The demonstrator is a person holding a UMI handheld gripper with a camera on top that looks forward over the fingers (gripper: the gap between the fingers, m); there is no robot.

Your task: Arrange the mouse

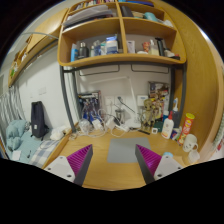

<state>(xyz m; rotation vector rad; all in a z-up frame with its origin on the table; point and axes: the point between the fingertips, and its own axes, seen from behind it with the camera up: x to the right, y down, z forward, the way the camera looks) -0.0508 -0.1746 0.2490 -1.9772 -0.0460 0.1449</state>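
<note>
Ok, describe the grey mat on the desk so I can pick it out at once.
Find the wooden desk below the wall shelves. The grey mat lies flat on it, just ahead of the open claw, roughly centred between its fingers. It is the only flat grey rectangle there; the bottles nearby stand upright.

wooden desk (pixel 105 172), cluttered shelves (pixel 120 60), bottles (pixel 170 126)

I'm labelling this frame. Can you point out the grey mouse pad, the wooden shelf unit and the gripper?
grey mouse pad (pixel 122 151), gripper view, its bare middle.
wooden shelf unit (pixel 120 61), gripper view, front edge of lower shelf.
gripper (pixel 114 159), gripper view, midway between open fingertips.
</note>
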